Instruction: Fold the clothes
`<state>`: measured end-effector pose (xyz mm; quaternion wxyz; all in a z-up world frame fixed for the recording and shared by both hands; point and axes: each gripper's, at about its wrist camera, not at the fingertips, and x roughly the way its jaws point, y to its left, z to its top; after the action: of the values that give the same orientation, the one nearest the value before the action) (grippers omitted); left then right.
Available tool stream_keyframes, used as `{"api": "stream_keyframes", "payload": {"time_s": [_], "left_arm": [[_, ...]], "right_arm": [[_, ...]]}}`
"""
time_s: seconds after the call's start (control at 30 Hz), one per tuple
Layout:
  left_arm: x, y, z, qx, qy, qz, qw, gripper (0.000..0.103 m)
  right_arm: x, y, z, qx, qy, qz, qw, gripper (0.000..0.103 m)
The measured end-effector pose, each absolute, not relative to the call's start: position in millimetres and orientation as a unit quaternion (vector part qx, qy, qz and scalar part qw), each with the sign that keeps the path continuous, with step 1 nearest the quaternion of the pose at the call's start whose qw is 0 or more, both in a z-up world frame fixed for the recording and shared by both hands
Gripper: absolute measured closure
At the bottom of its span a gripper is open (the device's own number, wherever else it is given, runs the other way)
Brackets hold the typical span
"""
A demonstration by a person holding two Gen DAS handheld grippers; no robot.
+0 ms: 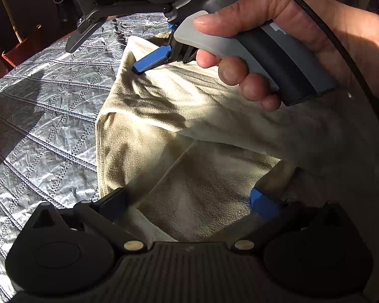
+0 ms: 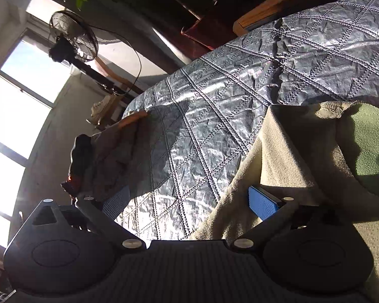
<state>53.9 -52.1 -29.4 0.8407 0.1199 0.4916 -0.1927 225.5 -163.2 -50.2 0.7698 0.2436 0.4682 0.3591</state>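
Observation:
A cream fleece garment (image 1: pixel 189 116) lies partly folded on a quilted silver-grey cover (image 1: pixel 45 116). My left gripper (image 1: pixel 188 200) stands open low over its near part, with cloth lying between the wide fingers but not pinched. A hand holds my right gripper (image 1: pixel 102 59) at the garment's far corner. It is open, and its blue finger (image 1: pixel 151 61) lies against the cloth's edge. In the right wrist view the right gripper (image 2: pixel 189 202) is open over the cover (image 2: pixel 240 88), and the cream garment (image 2: pixel 278 151) is beside its blue finger. A green fleece patch (image 2: pixel 371 146) shows past the cream cloth.
A heap of dark clothes (image 2: pixel 108 156) sits at the cover's far edge. Beyond it are a standing fan (image 2: pixel 73 38), a shoe (image 2: pixel 101 108) and bright windows. A wooden board edge (image 2: pixel 260 12) lies past the cover. A red-brown box (image 1: pixel 20 50) stands off the cover's edge.

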Motion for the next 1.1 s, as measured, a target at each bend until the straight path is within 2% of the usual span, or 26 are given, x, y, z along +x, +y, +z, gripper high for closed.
{"api": "stream_keyframes", "payload": {"time_s": [0.17,0.2,0.23,0.3,0.37,0.53,0.6,0.63,0.7,0.77,0.8,0.87,0.9,0.93,1.1], "left_arm": [[55,-51,-28,0.123,0.493,-0.201,0.837,0.0],[55,-50,-28,0.125,0.495,-0.203,0.836,0.0],[55,-50,-27,0.126,0.499,-0.204,0.833,0.0],[55,-50,-24,0.129,0.507,-0.208,0.827,0.003],[52,-51,-20,0.141,0.504,-0.214,0.825,0.009],[45,-52,-18,0.175,0.496,-0.229,0.819,0.008],[44,-50,-18,0.182,0.495,-0.234,0.817,0.008],[44,-48,-18,0.179,0.497,-0.237,0.815,0.008],[44,-44,-17,0.18,0.498,-0.242,0.813,0.008],[44,-41,-17,0.181,0.498,-0.245,0.812,0.008],[43,-40,-17,0.182,0.498,-0.246,0.812,0.008],[43,-39,-17,0.184,0.497,-0.247,0.811,0.008],[43,-39,-16,0.184,0.497,-0.247,0.811,0.008],[43,-38,-16,0.184,0.495,-0.245,0.813,0.008],[49,-35,-14,0.176,0.491,-0.232,0.821,0.008]], "right_arm": [[195,-167,-10,0.162,0.401,0.356,0.828,0.007],[187,-162,-6,0.11,0.4,0.337,0.845,0.023],[180,-157,-3,0.059,0.398,0.319,0.858,0.056],[171,-147,-4,0.005,0.397,0.308,0.864,0.082],[163,-136,-5,-0.035,0.392,0.303,0.868,0.083],[156,-109,-19,-0.075,0.407,0.314,0.854,0.085],[148,-102,-22,-0.086,0.412,0.344,0.839,0.075],[143,-99,-23,-0.097,0.408,0.351,0.837,0.062],[133,-95,-24,-0.131,0.394,0.343,0.843,0.05],[130,-93,-28,-0.148,0.395,0.333,0.843,0.049],[130,-94,-29,-0.148,0.395,0.33,0.845,0.051],[128,-95,-31,-0.14,0.389,0.329,0.849,0.065],[126,-95,-31,-0.134,0.384,0.33,0.852,0.085],[123,-93,-29,-0.135,0.375,0.331,0.855,0.093],[119,-78,-25,-0.141,0.36,0.352,0.853,0.098]]}}
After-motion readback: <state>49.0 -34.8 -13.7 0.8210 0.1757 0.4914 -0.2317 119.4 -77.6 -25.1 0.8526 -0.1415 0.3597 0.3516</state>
